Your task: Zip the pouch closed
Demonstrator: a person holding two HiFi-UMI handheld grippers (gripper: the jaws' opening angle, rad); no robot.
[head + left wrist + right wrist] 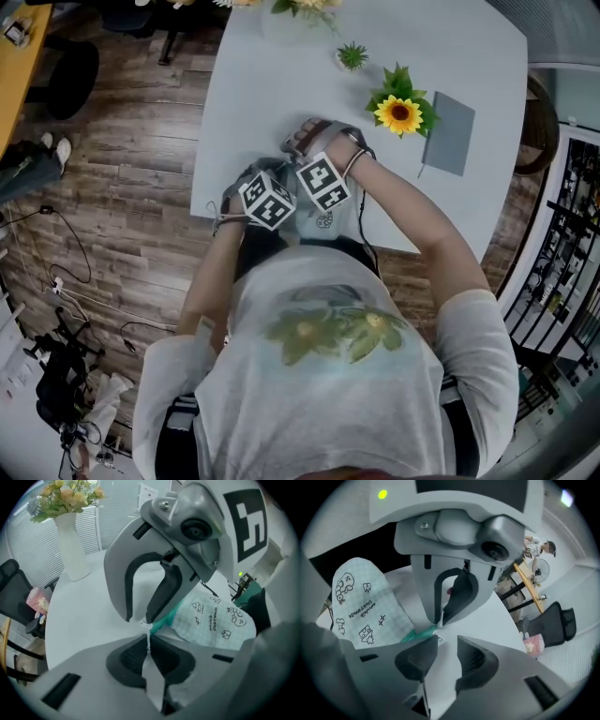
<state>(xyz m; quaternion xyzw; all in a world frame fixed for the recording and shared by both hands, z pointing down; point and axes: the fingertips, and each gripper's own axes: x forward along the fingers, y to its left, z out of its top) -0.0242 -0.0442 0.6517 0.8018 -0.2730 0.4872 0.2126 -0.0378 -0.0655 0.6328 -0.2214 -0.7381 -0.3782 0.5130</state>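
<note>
The pouch (pixel 213 620) is pale checked cloth with small black drawings and a teal zipper end (pixel 417 633); it lies at the near edge of the white table (pixel 281 84). My left gripper (pixel 149 637) is shut on a thin white tab at the pouch's zipper end. My right gripper (pixel 447 638) points down just over that same end, its jaws apart with a clear gap and nothing pressed between the pads. The small zipper pull (pixel 433 637) lies just before its left jaw. In the head view both marker cubes cover most of the pouch (pixel 323 222).
A sunflower (pixel 400 113), a grey notebook (pixel 450 131) and a small green plant (pixel 352 56) sit on the far part of the table. A white vase of flowers (pixel 70 545) stands at the back. The table's near edge lies right under the grippers.
</note>
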